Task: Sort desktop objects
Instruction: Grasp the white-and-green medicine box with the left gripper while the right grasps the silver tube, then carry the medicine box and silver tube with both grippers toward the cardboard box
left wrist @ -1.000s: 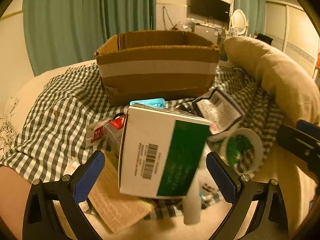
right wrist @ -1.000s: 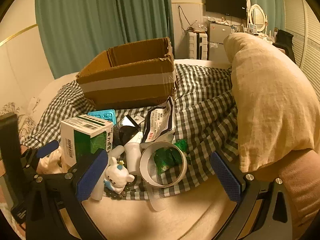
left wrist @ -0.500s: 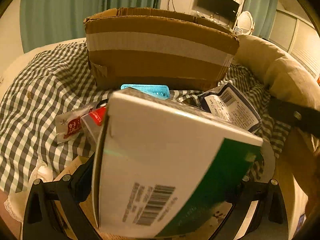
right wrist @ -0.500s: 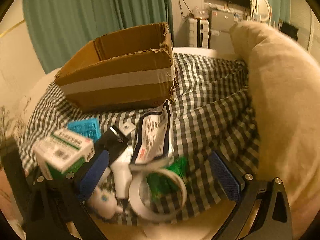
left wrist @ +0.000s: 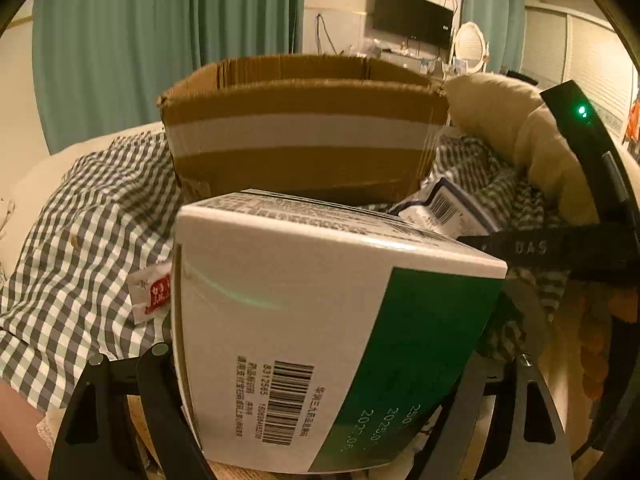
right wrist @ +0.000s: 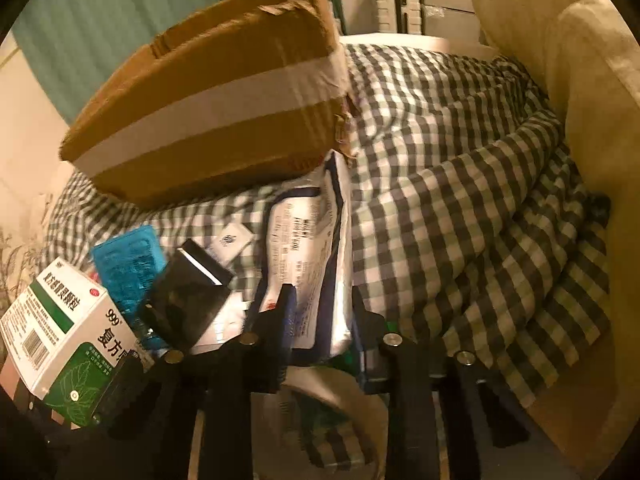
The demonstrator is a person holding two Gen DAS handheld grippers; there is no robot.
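My left gripper (left wrist: pixel 320 412) clamps the green-and-white medicine box (left wrist: pixel 320 332), lifted just before the cardboard box (left wrist: pixel 304 136). My right gripper (right wrist: pixel 320 320) pinches the white foil pouch (right wrist: pixel 308 264) lying on the checkered cloth (right wrist: pixel 460 200).

Teal curtains (left wrist: pixel 168 48) hang behind; a wall-mounted television (left wrist: pixel 412 16) and oval mirror (left wrist: pixel 472 48) stand right, above a beige pillow (right wrist: pixel 580 80).
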